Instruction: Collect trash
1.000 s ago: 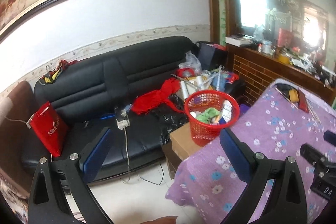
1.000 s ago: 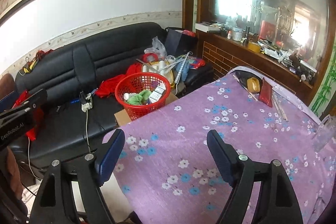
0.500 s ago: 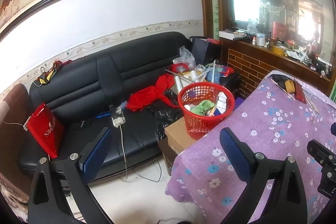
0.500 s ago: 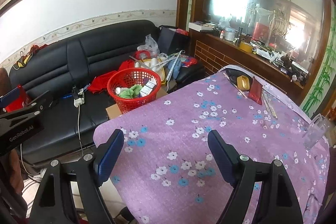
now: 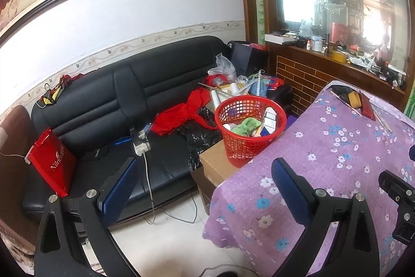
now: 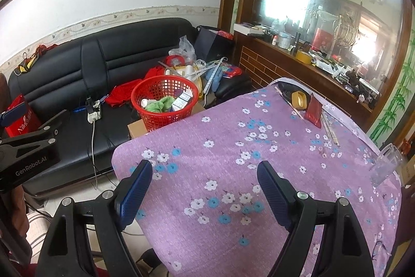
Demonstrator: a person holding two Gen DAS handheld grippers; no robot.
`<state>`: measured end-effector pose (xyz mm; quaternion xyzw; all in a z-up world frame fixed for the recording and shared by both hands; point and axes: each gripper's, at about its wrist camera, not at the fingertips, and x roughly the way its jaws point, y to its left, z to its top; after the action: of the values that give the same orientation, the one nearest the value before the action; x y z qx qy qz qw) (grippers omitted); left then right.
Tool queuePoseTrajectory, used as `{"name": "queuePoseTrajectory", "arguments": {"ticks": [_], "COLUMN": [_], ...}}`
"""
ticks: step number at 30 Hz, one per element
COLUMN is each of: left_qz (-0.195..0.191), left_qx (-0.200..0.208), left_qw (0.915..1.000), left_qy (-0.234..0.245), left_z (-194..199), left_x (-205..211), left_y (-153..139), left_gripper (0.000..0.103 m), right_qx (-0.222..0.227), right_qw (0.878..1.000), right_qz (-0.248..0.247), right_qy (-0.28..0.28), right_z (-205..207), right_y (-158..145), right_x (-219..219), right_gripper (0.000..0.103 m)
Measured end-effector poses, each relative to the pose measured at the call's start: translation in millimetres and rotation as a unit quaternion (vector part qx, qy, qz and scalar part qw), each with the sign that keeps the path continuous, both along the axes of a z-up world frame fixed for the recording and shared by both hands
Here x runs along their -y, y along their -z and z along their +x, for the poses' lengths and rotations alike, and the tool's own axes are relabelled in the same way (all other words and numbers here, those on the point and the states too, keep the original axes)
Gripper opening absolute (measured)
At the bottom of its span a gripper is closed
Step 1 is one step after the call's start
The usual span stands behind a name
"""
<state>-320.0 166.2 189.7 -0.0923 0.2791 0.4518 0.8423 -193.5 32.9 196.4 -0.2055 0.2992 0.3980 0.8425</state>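
While both tools hang over the near end of the purple flower-print cloth-covered bench (image 6: 259, 147), neither has hold of anything: the left tool (image 5: 205, 186) has its blue-padded jaws spread wide over the bench's left corner and the floor beside it, and the right tool (image 6: 205, 188) gapes just as wide, with only bare cloth between its pads. Round red plastic mesh basket (image 5: 250, 129) stands upright, mouth up, on a brown cardboard box (image 5: 215, 165) right off the bench's far-left corner, in front of the black leather sofa (image 5: 129, 100). Trash inside it: a green crumpled cloth (image 5: 246, 125) and small cartons leaning at a tilt against the wall. Far end of bench: yellow tape roll (image 6: 298, 99), dark red pouch (image 6: 314, 109) lying flat with its long axis toward the camera, clear glass mug (image 6: 386, 162) at right edge. Red paper bag (image 5: 52, 162) sits on the sofa's left end.
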Motion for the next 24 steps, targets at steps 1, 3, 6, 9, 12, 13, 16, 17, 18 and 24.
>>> {"name": "queuePoseTrajectory", "arguments": {"ticks": [1, 3, 6, 9, 12, 13, 16, 17, 18, 24], "left_qz": [0.0, 0.0, 0.003, 0.002, 0.002, 0.001, 0.002, 0.002, 0.002, 0.0], "left_qx": [0.0, 0.0, 0.002, 0.001, 0.001, 0.0, 0.0, 0.0, 0.0, 0.0], "left_qw": [1.0, 1.0, 1.0, 1.0, 1.0, 1.0, 1.0, 1.0, 1.0, 1.0], "left_qy": [0.0, 0.002, 0.002, 0.0, -0.001, -0.002, -0.004, -0.005, -0.005, -0.007], "left_z": [0.0, 0.1, 0.0, 0.0, -1.8, -2.0, -3.5, -3.3, -2.8, -4.9], "left_x": [0.0, 0.3, -1.3, -2.2, -3.0, -3.9, -5.5, -5.8, -6.4, -9.2], "left_y": [0.2, 0.8, 2.5, 4.1, 4.7, 5.2, 6.2, 6.7, 7.4, 8.7], "left_gripper": [0.1, 0.1, 0.1, 0.1, 0.1, 0.1, 0.1, 0.1, 0.1, 0.1], "right_qx": [-0.001, -0.002, -0.003, -0.002, -0.002, -0.002, -0.002, -0.003, -0.003, -0.004], "right_qw": [1.0, 1.0, 1.0, 1.0, 1.0, 1.0, 1.0, 1.0, 1.0, 1.0], "right_qz": [-0.002, -0.003, -0.007, -0.009, -0.013, -0.014, -0.016, -0.017, -0.018, -0.023], "right_qy": [0.001, 0.001, 0.0, -0.004, -0.008, -0.01, -0.011, -0.011, -0.012, -0.015], "right_z": [0.2, 0.8, -0.1, -3.3, -6.2, -6.8, -8.2, -8.7, -9.7, -13.1], "right_y": [0.9, 1.8, 3.1, 4.3, 6.4, 6.9, 7.9, 8.2, 8.2, 9.8], "right_x": [-0.8, -2.1, -4.8, -6.8, -8.7, -9.6, -12.1, -12.8, -14.0, -19.2], "right_gripper": [0.087, 0.087, 0.087, 0.087, 0.087, 0.087, 0.087, 0.087, 0.087, 0.087]}}
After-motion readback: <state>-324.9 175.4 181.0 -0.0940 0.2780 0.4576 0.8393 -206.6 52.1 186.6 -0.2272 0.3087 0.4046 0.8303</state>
